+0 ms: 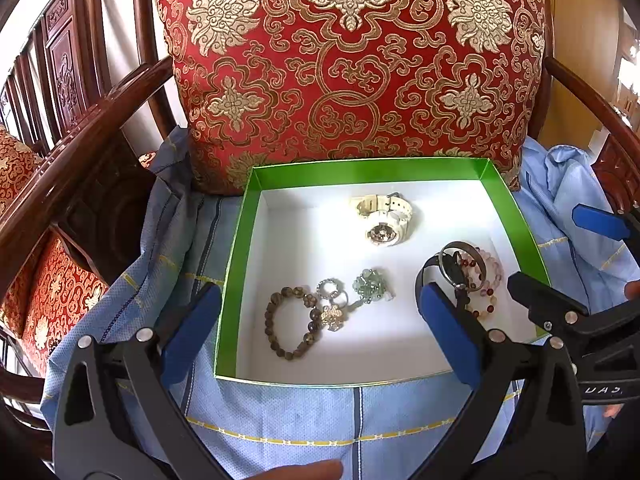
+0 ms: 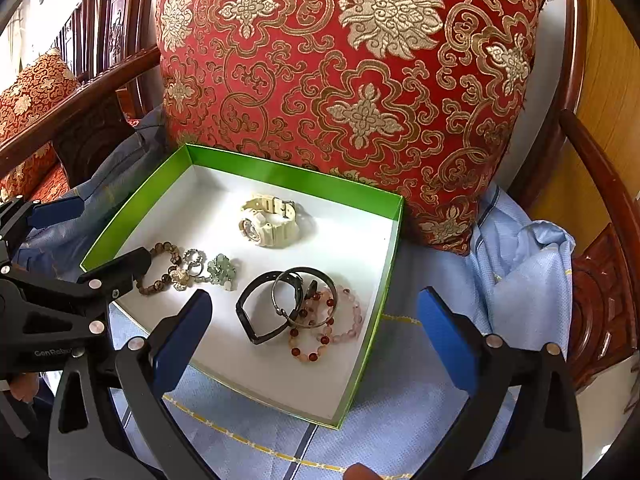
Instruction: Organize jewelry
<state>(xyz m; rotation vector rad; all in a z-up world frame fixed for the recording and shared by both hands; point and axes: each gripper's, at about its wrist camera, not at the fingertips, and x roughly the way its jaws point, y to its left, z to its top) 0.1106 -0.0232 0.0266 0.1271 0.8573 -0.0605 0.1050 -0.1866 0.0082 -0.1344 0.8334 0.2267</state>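
Jewelry is gathered inside the green-walled box (image 2: 288,178), which serves as the landmark. At the box's back a cream watch (image 2: 269,220) lies alone. Toward its front left corner a brown bead bracelet (image 1: 289,322), a cluster of rings with a gold flower charm (image 1: 331,309) and a pale green bead piece (image 1: 370,284) are bunched, touching. Toward the front right a black band (image 2: 256,312), a metal bangle (image 2: 304,300) and red-and-pink bead bracelets (image 2: 326,330) are heaped, overlapping; how many bead strands are there cannot be told for sure.

Nothing is held. The left gripper (image 1: 320,332) is poised over the box's front edge with its fingers spread wide and empty, and the right gripper (image 2: 316,340) likewise, wide and empty above the heap.

If sorting is judged unfinished, the heap should be untangled one piece at a time: the bangle on top is best taken first by its rim, lifted straight up so that no beads are dragged, and set in the bare middle of the box. The box, resting on soft blue cloth (image 2: 400,432) in front of the red cushion (image 2: 360,80), could shift if nudged.
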